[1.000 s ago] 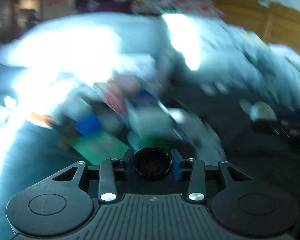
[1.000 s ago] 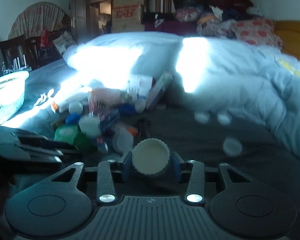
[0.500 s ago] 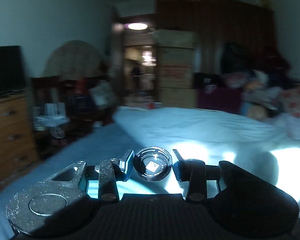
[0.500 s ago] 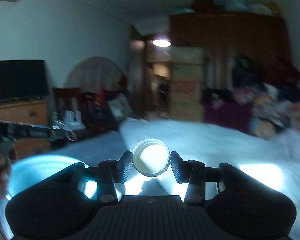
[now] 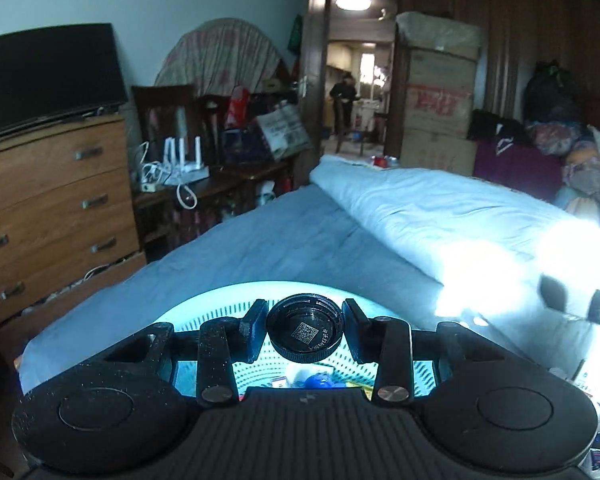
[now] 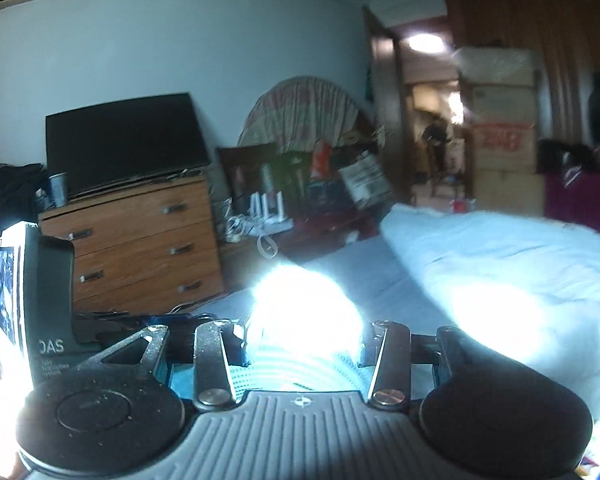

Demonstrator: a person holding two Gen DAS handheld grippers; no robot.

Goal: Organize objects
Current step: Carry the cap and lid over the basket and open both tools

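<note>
My left gripper (image 5: 305,334) is shut on a black bottle cap (image 5: 305,332) with a QR code inside it. It holds the cap above a pale turquoise perforated basket (image 5: 220,304) on the bed, with a few small items in it. My right gripper (image 6: 302,340) is over the same kind of basket (image 6: 300,372). Sun glare washes out the space between its fingers, so the white cap held earlier cannot be made out. The jaws look wider apart than before.
A blue bedsheet (image 5: 284,240) and a rolled white duvet (image 5: 440,208) lie ahead. A wooden dresser (image 5: 52,208) with a TV stands on the left. The other hand-held device (image 6: 32,304) is at the left of the right wrist view.
Both grippers swung from the pile of objects on the bed to over the basket. The left still holds the black cap. The right's white cap is lost in glare.
</note>
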